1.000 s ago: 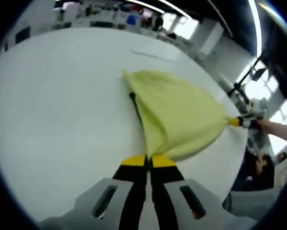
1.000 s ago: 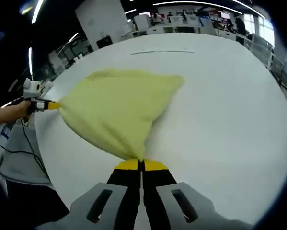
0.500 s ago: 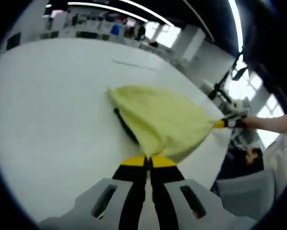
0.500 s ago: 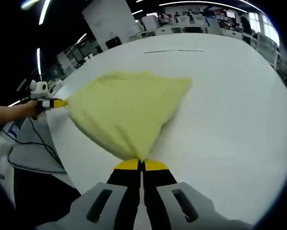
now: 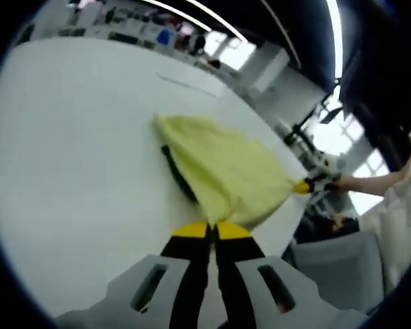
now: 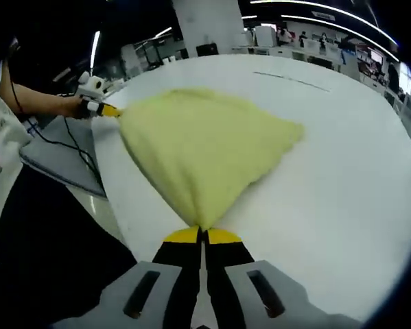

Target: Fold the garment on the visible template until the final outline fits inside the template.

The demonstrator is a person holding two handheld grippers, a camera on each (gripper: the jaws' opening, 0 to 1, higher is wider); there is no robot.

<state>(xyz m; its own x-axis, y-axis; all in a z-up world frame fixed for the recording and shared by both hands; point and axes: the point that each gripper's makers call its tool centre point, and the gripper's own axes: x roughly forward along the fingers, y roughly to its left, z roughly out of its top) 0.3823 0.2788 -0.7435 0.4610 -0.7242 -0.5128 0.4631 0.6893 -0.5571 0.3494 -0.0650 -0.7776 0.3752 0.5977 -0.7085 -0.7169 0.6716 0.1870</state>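
Observation:
A pale yellow garment (image 5: 226, 168) hangs stretched between both grippers, its far end resting on the white table (image 5: 75, 151). My left gripper (image 5: 212, 230) is shut on one corner of it, yellow tips pinched together. In the right gripper view the same garment (image 6: 198, 144) spreads wide, and my right gripper (image 6: 202, 236) is shut on its near corner. The other gripper (image 5: 305, 185) shows at the garment's far right corner, and likewise (image 6: 103, 108) at the upper left, held by a hand. A thin dark template line (image 6: 291, 80) lies far off on the table.
The table edge (image 6: 112, 205) runs close on the left, with a grey chair (image 6: 57, 154) and a cable beyond it. A person's dark clothing (image 6: 47, 253) fills the lower left. Desks and lamps stand in the background.
Both views have swung; the garment stays stretched between the grippers and has drawn nearer the table's edge. The person's body now shows more at the left of the right gripper view.

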